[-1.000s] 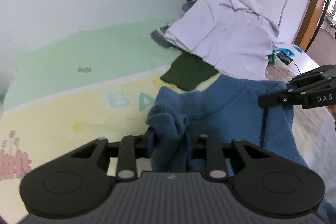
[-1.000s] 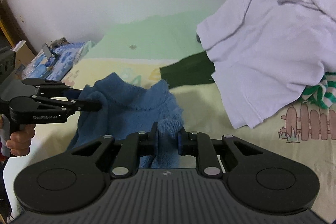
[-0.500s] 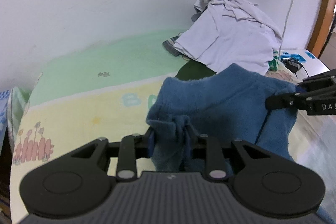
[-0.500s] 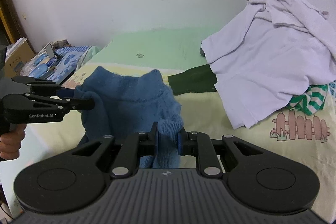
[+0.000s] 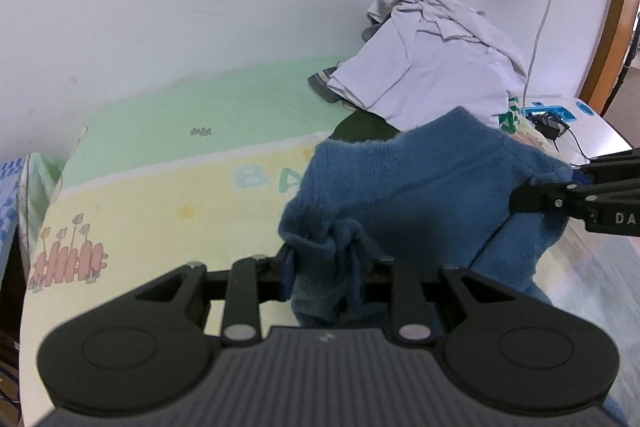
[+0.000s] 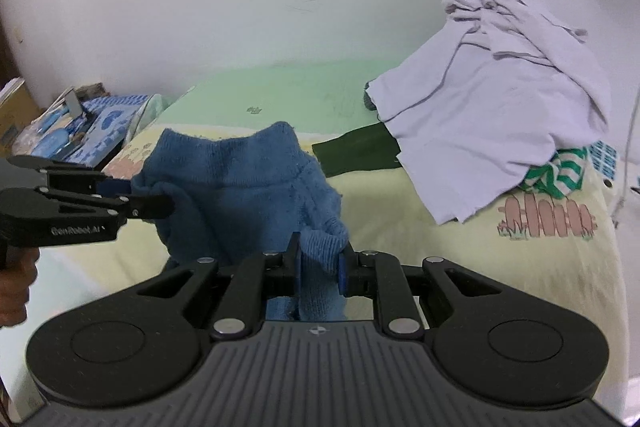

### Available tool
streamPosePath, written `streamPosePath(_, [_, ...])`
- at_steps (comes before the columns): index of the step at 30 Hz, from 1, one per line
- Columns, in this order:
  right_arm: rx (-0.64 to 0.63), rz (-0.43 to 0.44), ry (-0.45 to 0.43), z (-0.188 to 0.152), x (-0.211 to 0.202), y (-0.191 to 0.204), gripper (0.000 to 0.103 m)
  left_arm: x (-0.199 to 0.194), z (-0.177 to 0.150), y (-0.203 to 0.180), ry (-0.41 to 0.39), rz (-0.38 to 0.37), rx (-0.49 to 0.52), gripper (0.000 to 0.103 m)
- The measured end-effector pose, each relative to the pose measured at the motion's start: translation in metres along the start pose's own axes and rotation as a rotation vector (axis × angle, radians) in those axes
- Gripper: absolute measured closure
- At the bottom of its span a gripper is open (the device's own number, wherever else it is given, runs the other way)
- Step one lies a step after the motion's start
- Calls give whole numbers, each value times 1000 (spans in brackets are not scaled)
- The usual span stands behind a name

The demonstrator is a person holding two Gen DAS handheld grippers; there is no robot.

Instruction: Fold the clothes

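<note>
A blue knitted sweater point(image 5: 432, 183) point(image 6: 240, 183) hangs stretched between both grippers above the bed. My left gripper point(image 5: 326, 273) is shut on a bunched edge of it; in the right wrist view that gripper point(image 6: 160, 205) comes in from the left, held by a hand. My right gripper point(image 6: 318, 263) is shut on another bunched edge of the sweater, and in the left wrist view it point(image 5: 532, 193) reaches in from the right. The sweater's lower part drops out of sight behind the gripper bodies.
The bed carries a yellow and green printed sheet point(image 5: 168, 195) point(image 6: 460, 255). A heap of pale lilac clothes point(image 5: 432, 67) point(image 6: 500, 115) lies against the wall, with a dark green garment point(image 6: 360, 151) and a green striped one point(image 6: 560, 175) under it. Blue boxes point(image 6: 84, 131) crowd the left bedside.
Both grippers have risen with the blue sweater, which now hangs higher off the sheet and spreads wider between them. Both grips are unchanged.
</note>
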State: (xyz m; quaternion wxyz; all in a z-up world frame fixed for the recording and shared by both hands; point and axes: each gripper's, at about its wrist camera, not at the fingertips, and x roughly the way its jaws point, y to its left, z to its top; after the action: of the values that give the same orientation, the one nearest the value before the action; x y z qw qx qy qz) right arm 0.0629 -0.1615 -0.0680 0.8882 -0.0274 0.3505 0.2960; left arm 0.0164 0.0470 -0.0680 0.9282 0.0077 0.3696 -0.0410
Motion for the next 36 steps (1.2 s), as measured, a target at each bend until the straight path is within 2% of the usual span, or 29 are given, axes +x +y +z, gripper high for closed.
streamPosePath(11, [29, -81, -20, -15, -13, 29, 86, -14, -18, -6, -8, 7, 17, 80])
streamPosePath(23, [26, -54, -13, -23, -25, 25, 86, -29, -33, -11, -8, 25, -3, 80])
streamPosePath(36, [-12, -24, -2, -31, -33, 28, 86, -39, -40, -23, 59, 95, -23, 80])
